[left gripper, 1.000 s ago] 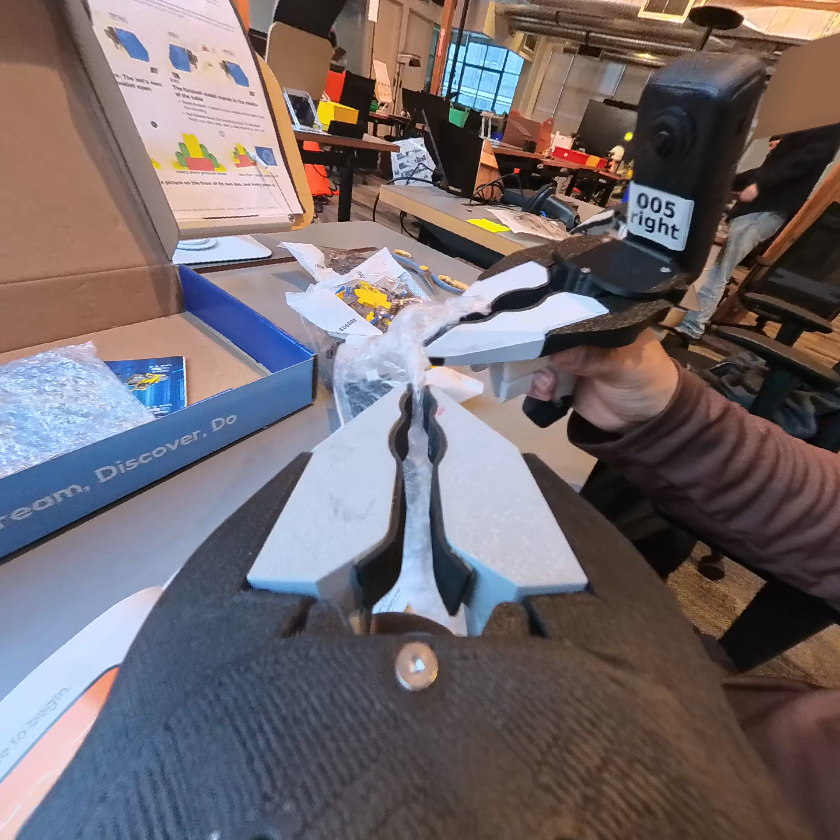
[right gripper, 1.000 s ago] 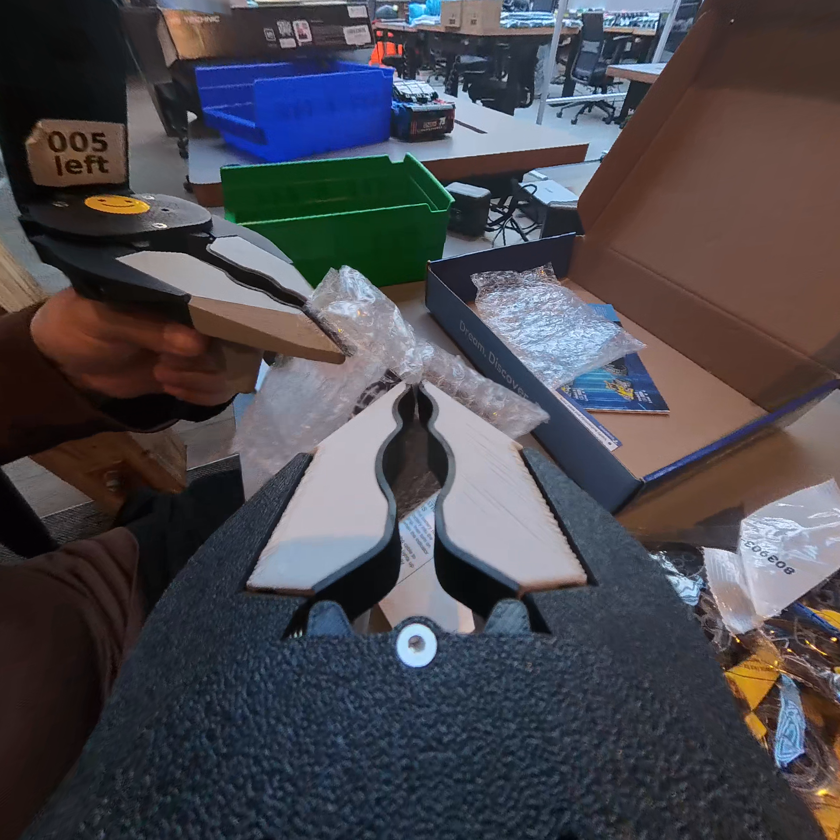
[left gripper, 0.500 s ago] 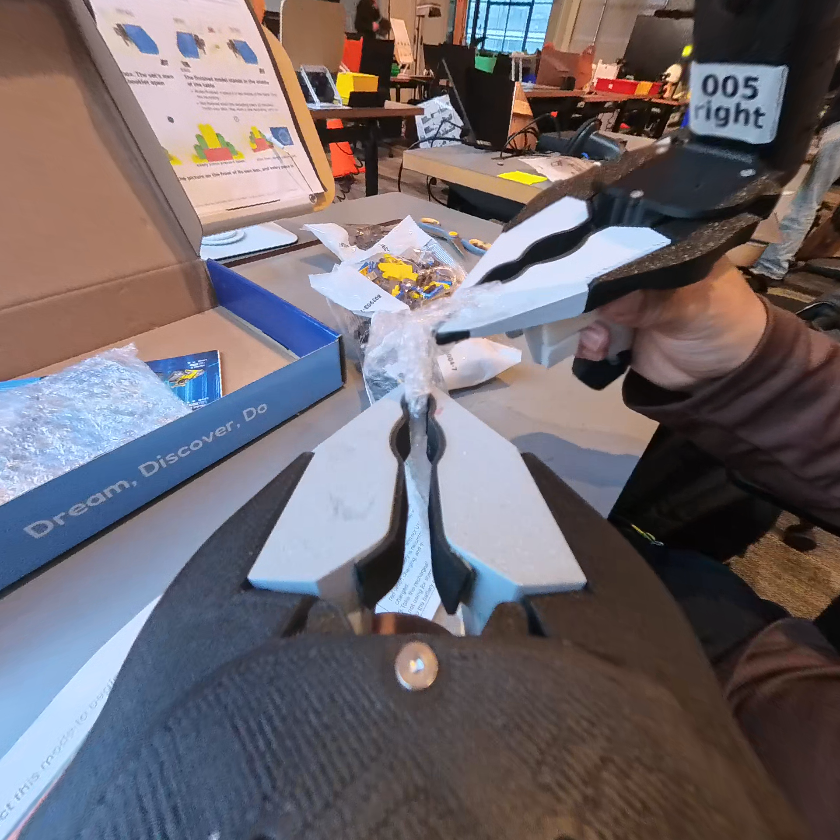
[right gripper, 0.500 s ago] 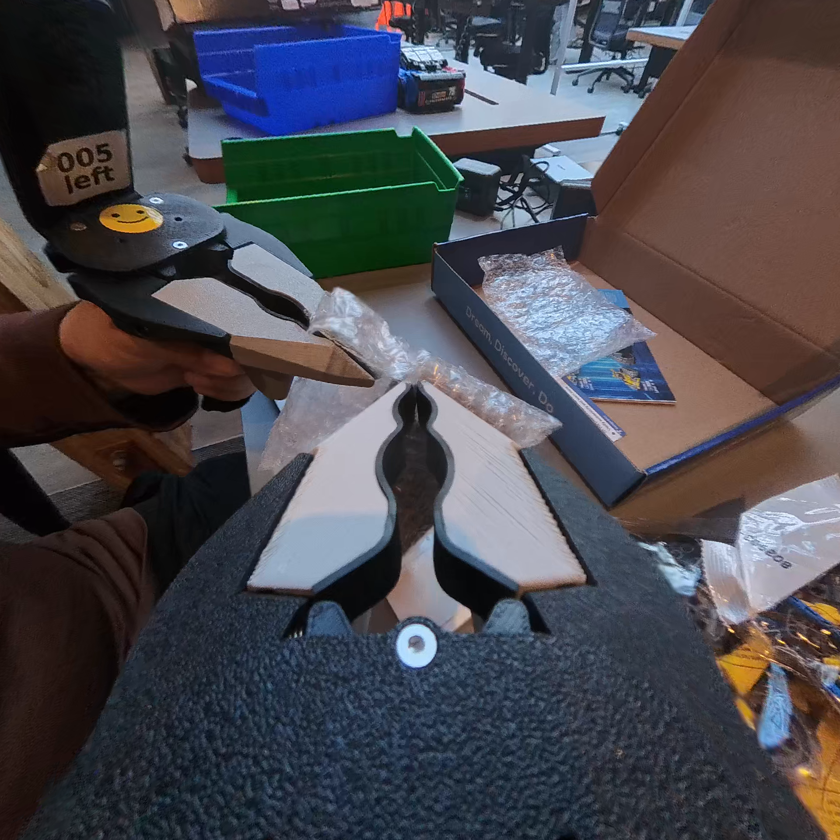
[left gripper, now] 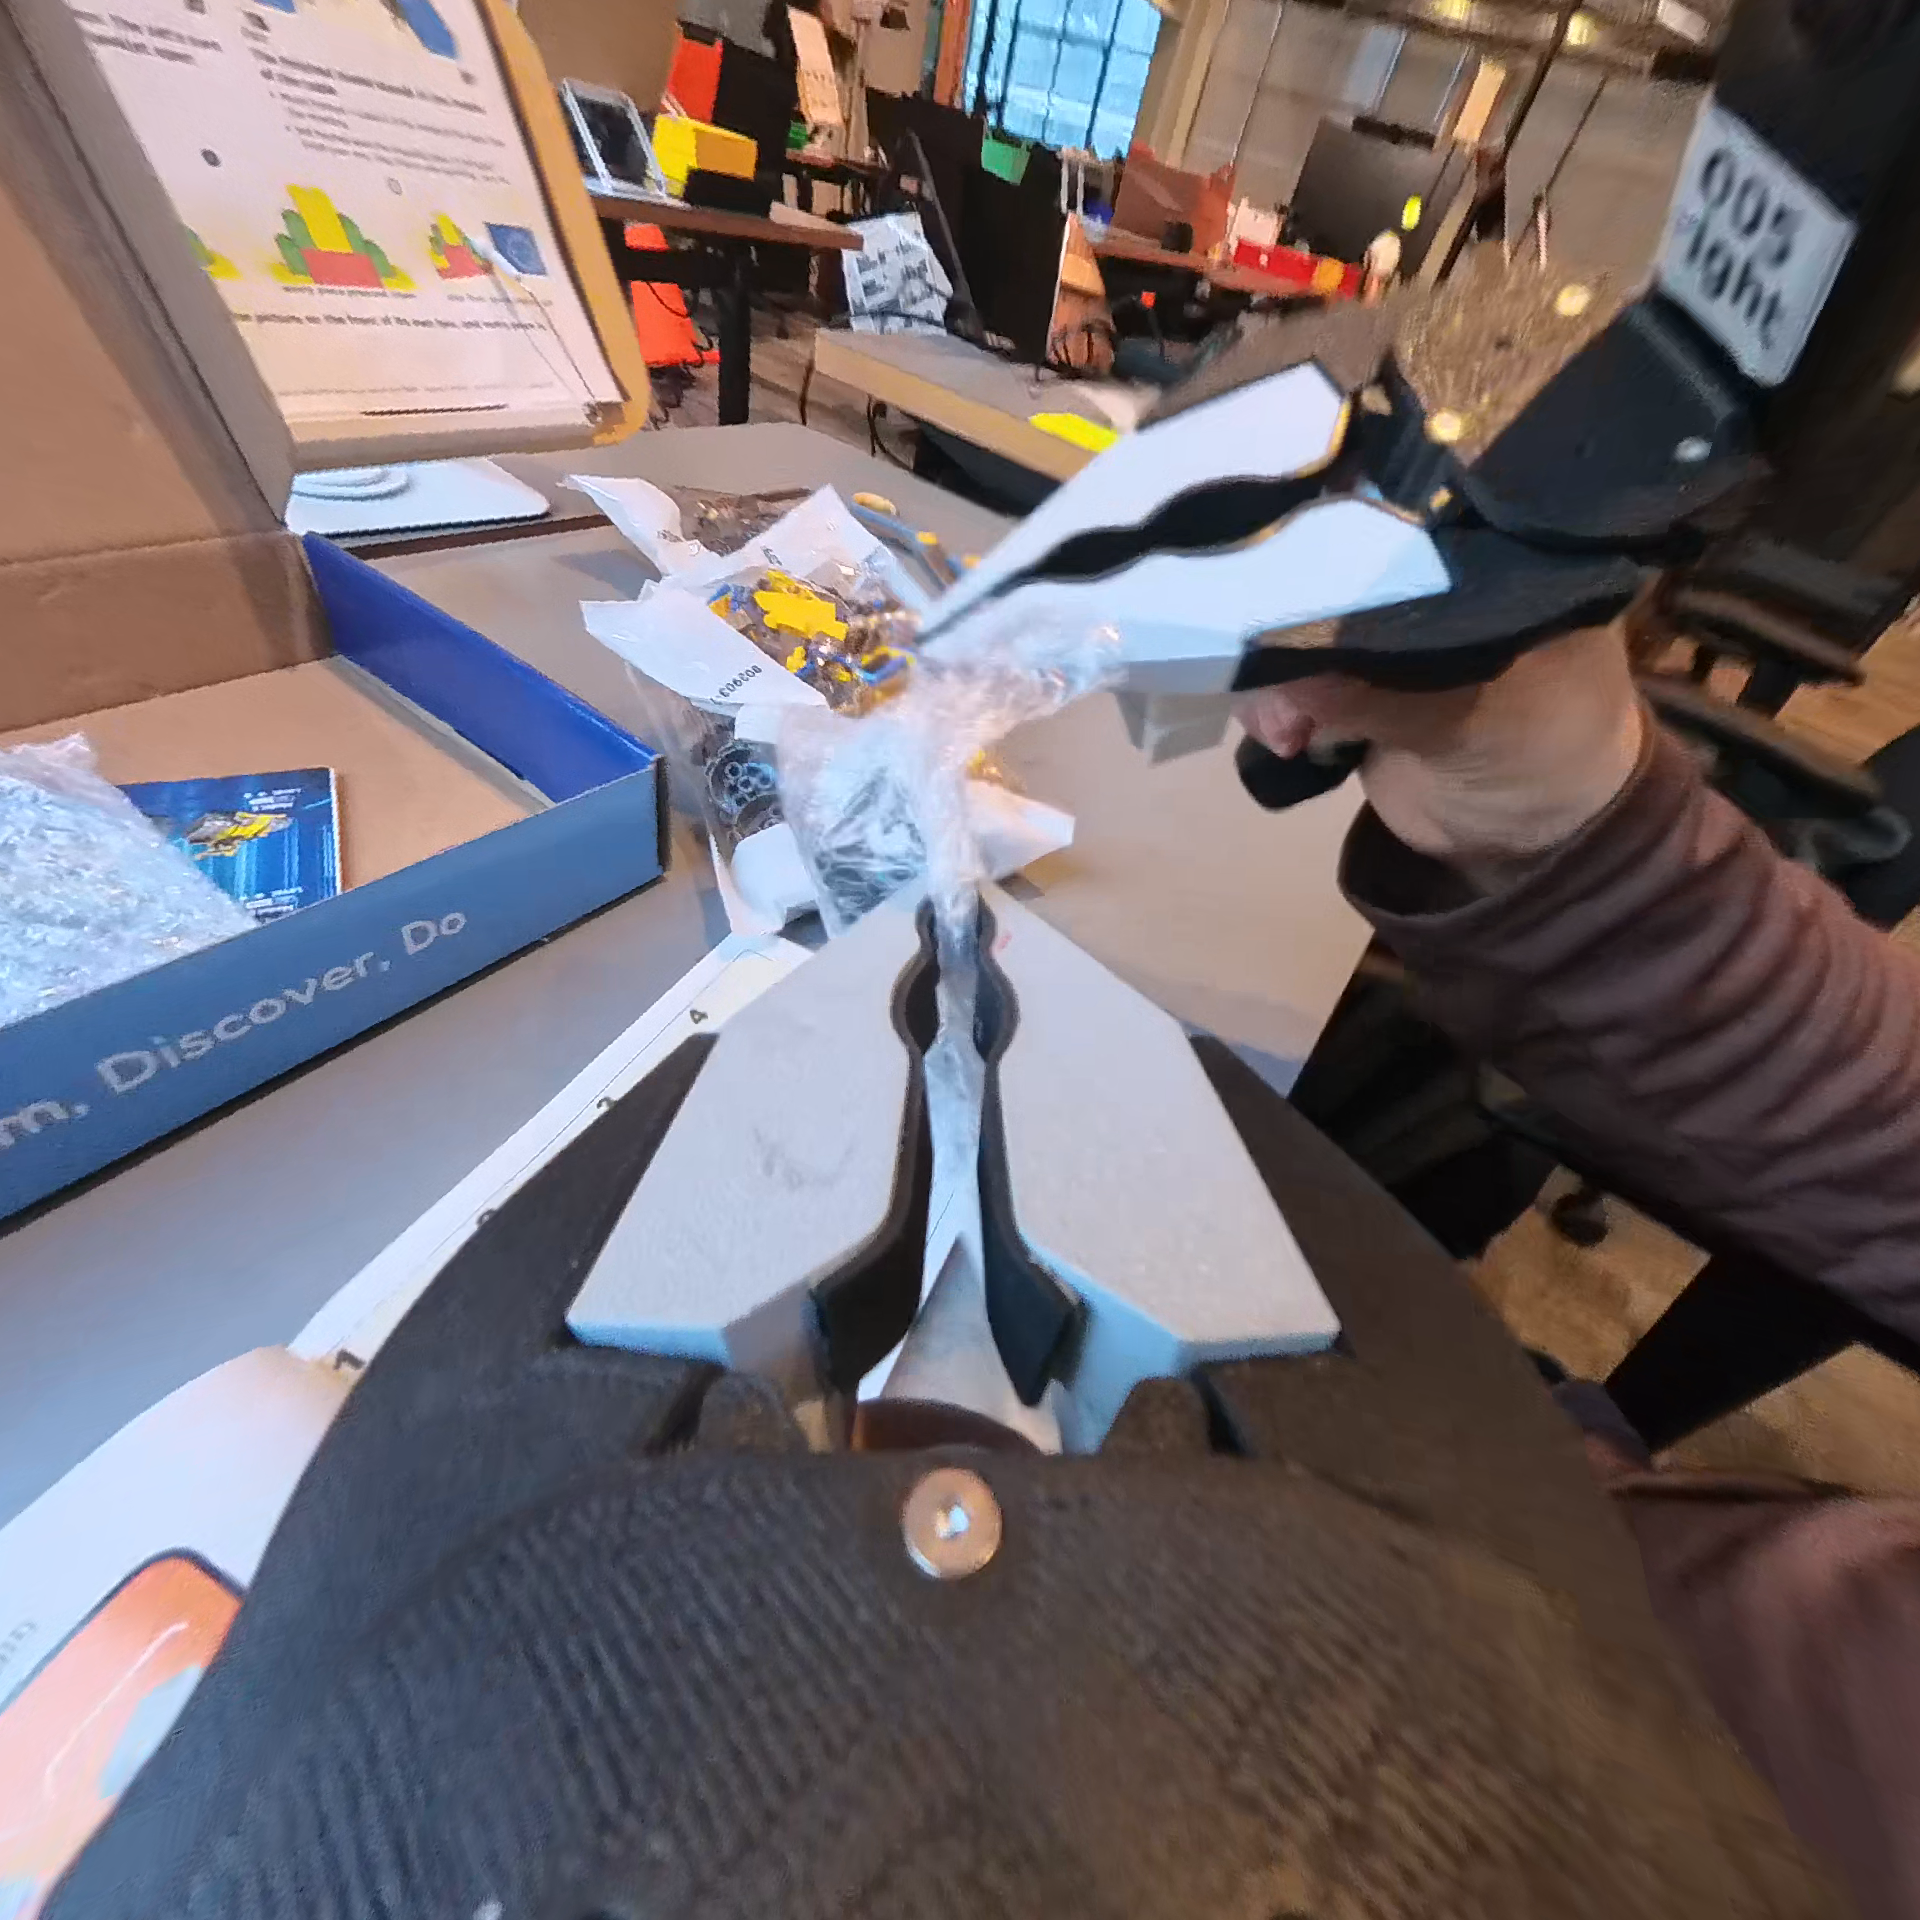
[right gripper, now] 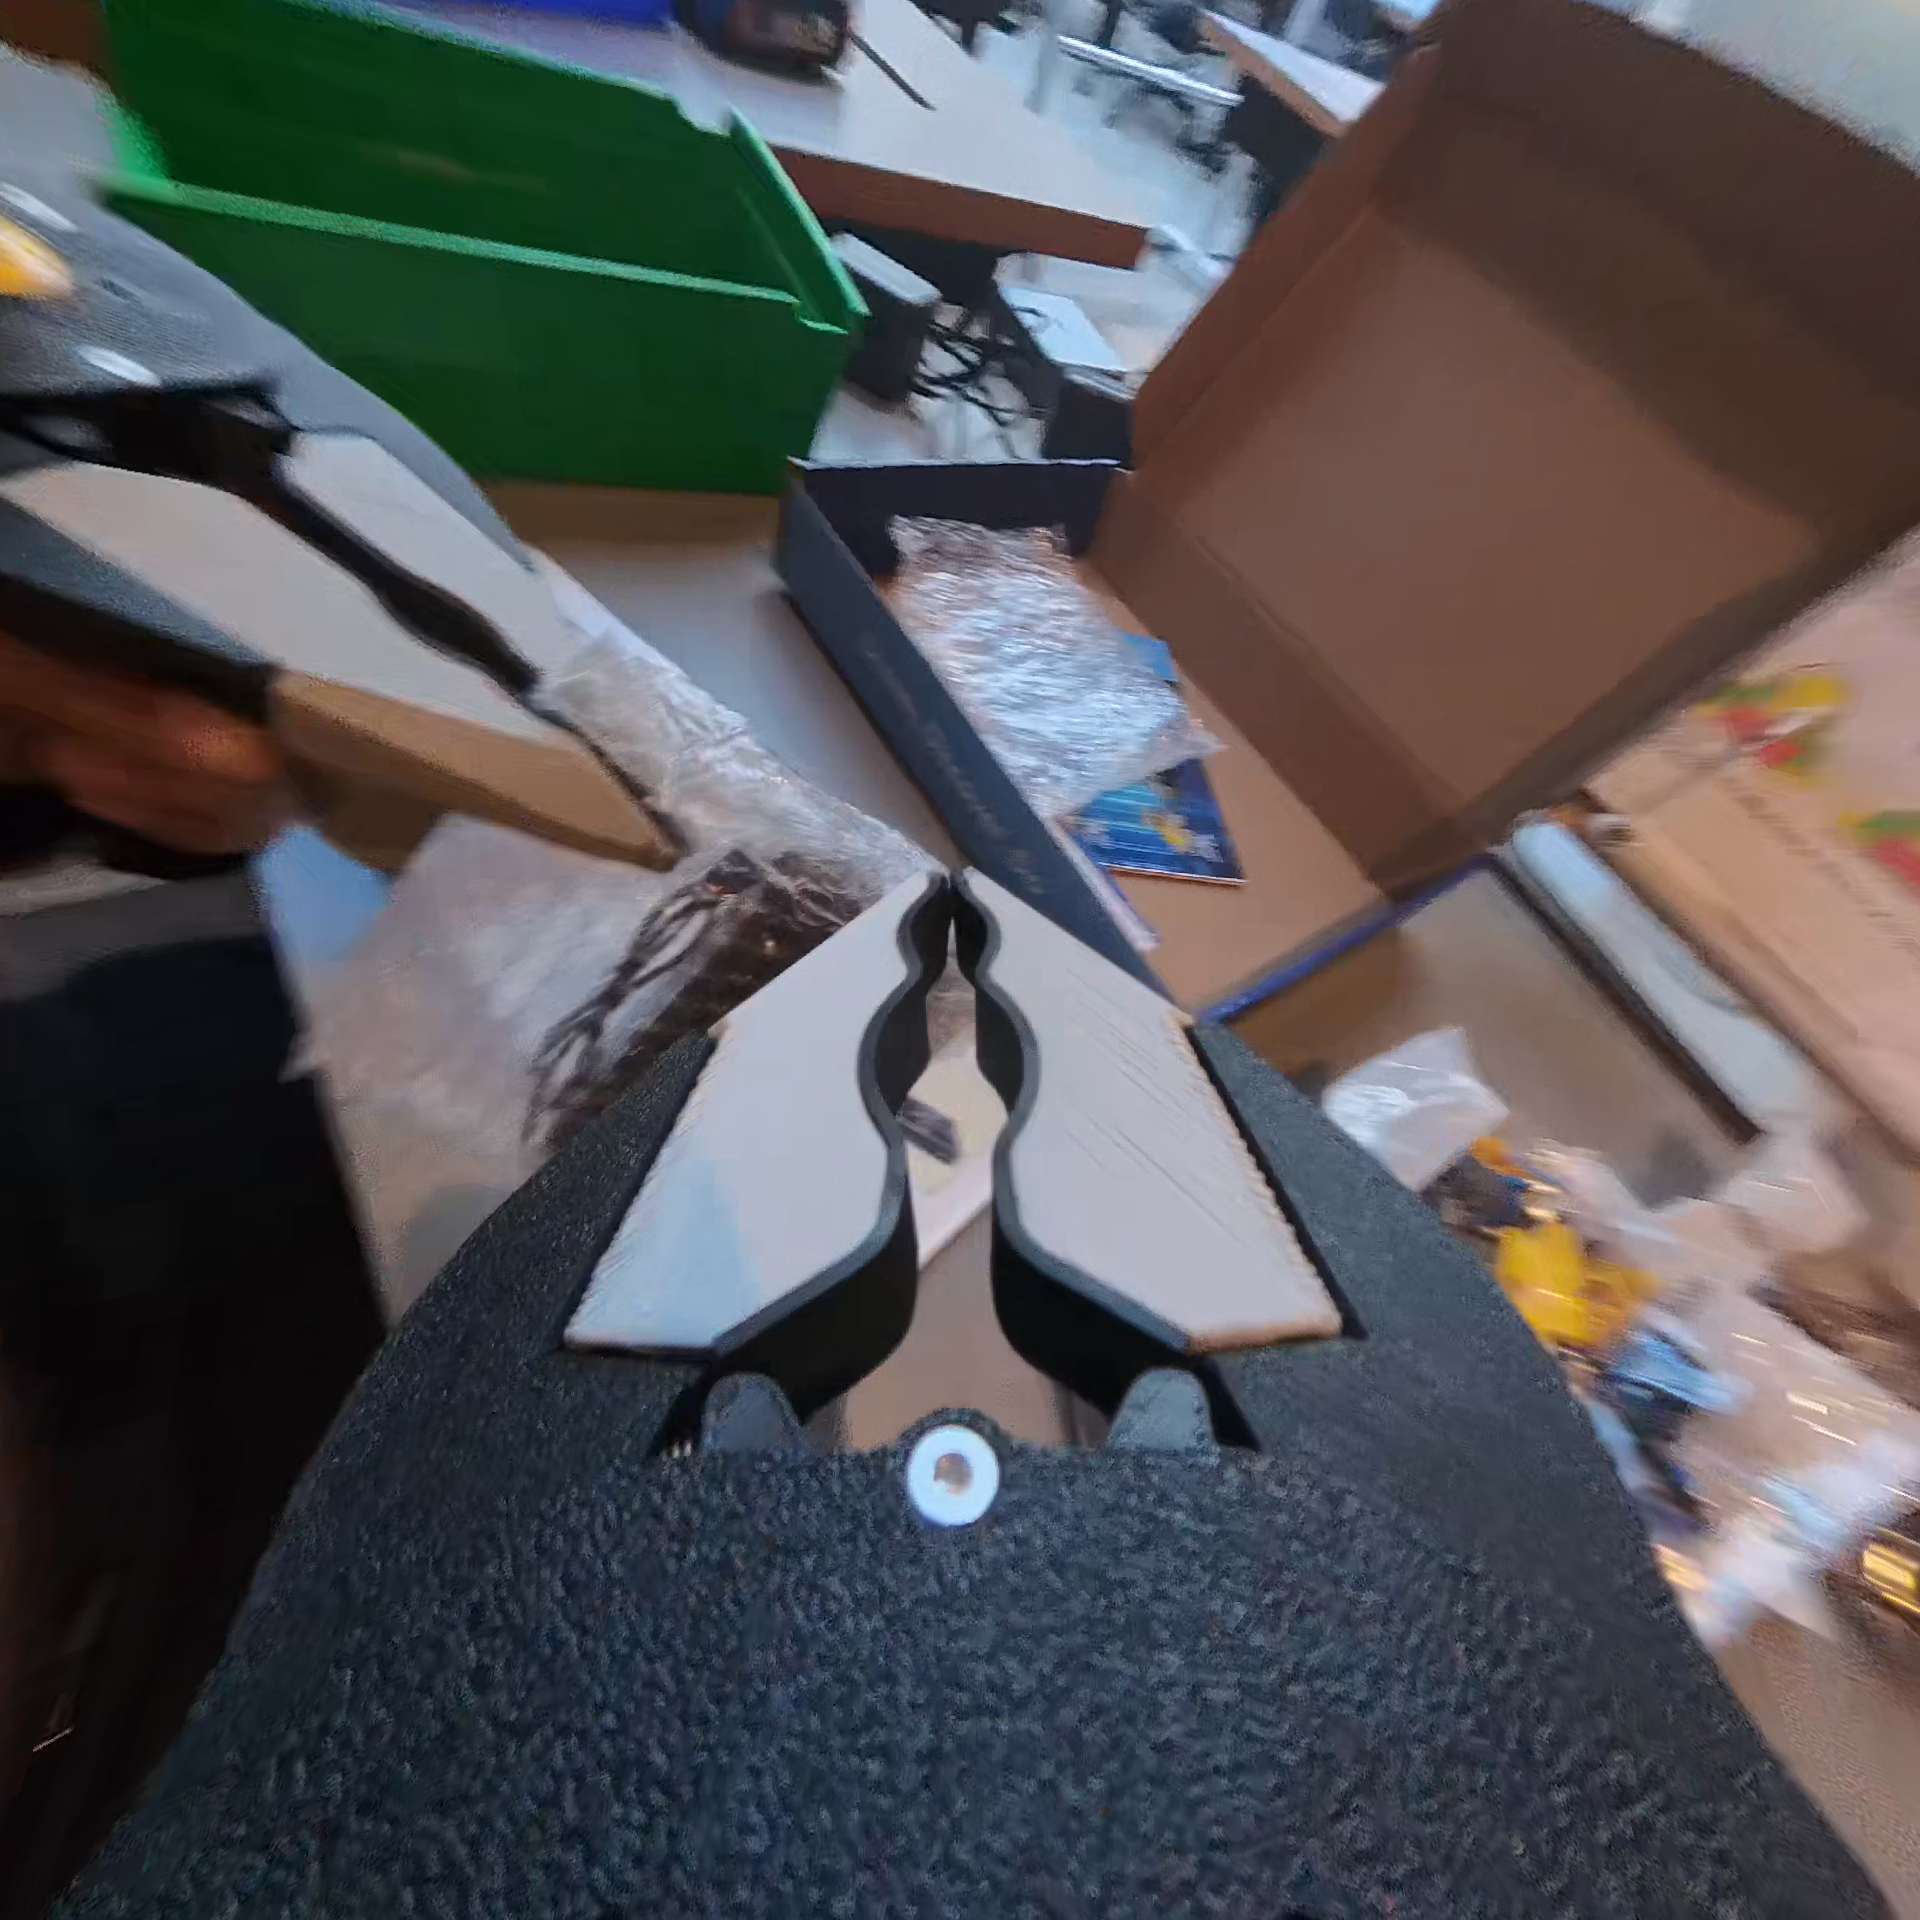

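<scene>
A clear bubble-wrap bag [left gripper: 883, 800] with dark parts inside hangs stretched between the two grippers above the grey table [left gripper: 1195, 883]. My left gripper [left gripper: 954, 909] is shut on the bag's near end, and the plastic runs back between its fingers. My right gripper [left gripper: 925, 632], held by a hand in a maroon sleeve, comes in from the upper right and is shut on the bag's far end. In the blurred right wrist view the right gripper [right gripper: 951, 883] is closed at the edge of the bag [right gripper: 748, 821]. The left gripper [right gripper: 665, 847] grips the bag from the left.
An open cardboard box with blue walls [left gripper: 468, 883] holds bubble wrap [left gripper: 83, 883] and a blue booklet [left gripper: 249, 842]. Bags of yellow and blue parts [left gripper: 800, 634] lie behind the held bag. A green bin [right gripper: 520, 312] stands beyond. A printed sheet [left gripper: 364, 208] stands at the back left. My right fingertips sit around 6 cm from my left ones.
The right gripper has risen and tilted, pulling its end of the bag up and away from the left gripper. The bag is drawn tighter. Both views now blur with motion.
</scene>
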### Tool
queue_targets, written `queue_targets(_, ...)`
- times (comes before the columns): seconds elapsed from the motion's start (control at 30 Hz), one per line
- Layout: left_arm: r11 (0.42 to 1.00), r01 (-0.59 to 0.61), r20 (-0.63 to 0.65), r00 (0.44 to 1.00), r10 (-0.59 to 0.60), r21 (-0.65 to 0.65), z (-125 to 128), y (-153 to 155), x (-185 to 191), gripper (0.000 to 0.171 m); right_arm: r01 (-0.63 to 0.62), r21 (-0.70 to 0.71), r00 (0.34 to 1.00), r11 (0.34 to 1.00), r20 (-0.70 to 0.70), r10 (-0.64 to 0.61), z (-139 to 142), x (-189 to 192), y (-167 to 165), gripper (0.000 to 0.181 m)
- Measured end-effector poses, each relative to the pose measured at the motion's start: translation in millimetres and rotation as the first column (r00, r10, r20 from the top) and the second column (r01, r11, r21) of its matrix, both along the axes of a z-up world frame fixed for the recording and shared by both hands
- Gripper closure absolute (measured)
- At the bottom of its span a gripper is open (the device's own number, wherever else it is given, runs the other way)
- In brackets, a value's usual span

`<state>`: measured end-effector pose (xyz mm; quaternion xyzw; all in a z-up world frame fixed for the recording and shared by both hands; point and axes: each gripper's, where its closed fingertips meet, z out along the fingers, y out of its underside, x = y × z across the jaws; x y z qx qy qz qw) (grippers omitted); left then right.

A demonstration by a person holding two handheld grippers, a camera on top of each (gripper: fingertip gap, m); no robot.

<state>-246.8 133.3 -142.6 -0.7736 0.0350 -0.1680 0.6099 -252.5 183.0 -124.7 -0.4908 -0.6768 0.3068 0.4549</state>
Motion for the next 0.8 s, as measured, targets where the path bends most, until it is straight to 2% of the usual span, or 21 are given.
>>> queue_targets(0.07,1.0,-0.014,0.075,0.997,0.013,0.017,5.5,-0.8,-5.5,0.171,-0.113,-0.162,0.994,0.98,-0.016,0.111,3.7,6.9,-11.4,0.179)
queue_targets(0.1,0.999,-0.023,0.096,0.995,0.021,0.025,7.8,-0.8,-8.4,0.171,-0.155,-0.229,0.988,0.961,-0.027,0.153,6.2,10.3,-14.9,0.172)
queue_targets(0.23,0.998,-0.059,0.106,0.993,0.055,0.028,9.4,-1.0,-18.3,0.171,-0.223,-0.348,0.975,0.911,-0.077,0.209,16.6,17.7,-15.1,0.159)
queue_targets(0.3,0.998,-0.059,0.121,0.991,0.055,0.028,9.9,-0.9,-18.6,0.171,-0.224,-0.361,0.975,0.905,-0.084,0.208,14.9,16.9,-14.4,0.157)
queue_targets(0.5,0.999,-0.042,0.134,0.99,0.038,0.028,11.2,-0.7,-12.8,0.171,-0.149,-0.317,0.988,0.937,-0.019,0.151,-12.6,0.6,-13.8,0.153)
queue_targets(0.6,0.999,-0.036,0.132,0.991,0.032,0.027,11.3,-0.9,-10.6,0.171,-0.157,-0.327,0.987,0.932,-0.067,0.143,-13.0,-4.9,-15.4,0.178)
queue_targets(0.8,0.996,-0.084,0.066,0.995,0.081,0.038,8.4,0.0,-18.3,0.169,-0.143,-0.271,0.99,0.952,-0.033,0.139,-15.8,-5.3,-19.1,0.181)
